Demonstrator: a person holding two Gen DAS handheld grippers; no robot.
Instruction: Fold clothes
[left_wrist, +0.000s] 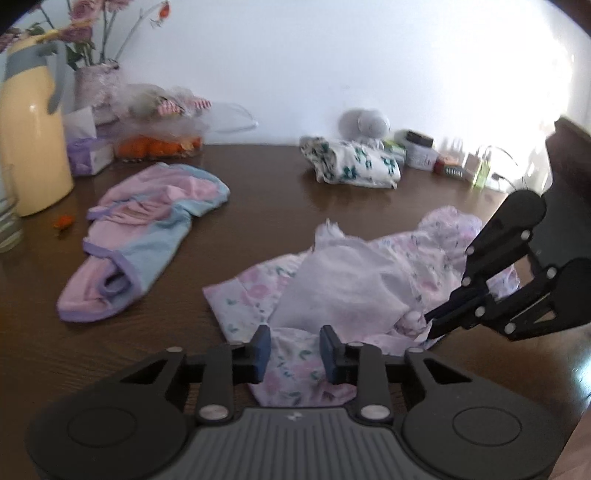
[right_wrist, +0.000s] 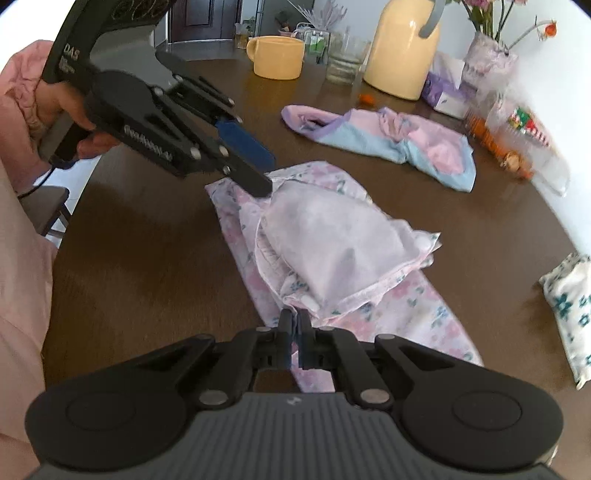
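Two grippers worked on one pale pink floral cotton garment (right_wrist: 388, 306), which lay crumpled in the middle of the dark brown wooden table (right_wrist: 147, 266) with its white lining side partly turned up. The right gripper (right_wrist: 294, 332) had its jaws pressed together on a bunched edge of this garment, at the end nearest to its own camera. The left gripper (left_wrist: 295, 349) had its jaws apart, with the floral cloth lying between and under its blue pads (left_wrist: 263, 347), but it did not pinch anything. In my judgement the step in hand was the first fold, or the spreading before it: one corner was taken and the other was waiting. The next move probably called for the left gripper to clamp an edge of the cloth, so that both could lift and pull the fabric flat. A pink and blue knitted garment (left_wrist: 147, 236) lay well apart, not yet folded, and a folded white cloth with green flowers (left_wrist: 354, 166) rested near the wall.
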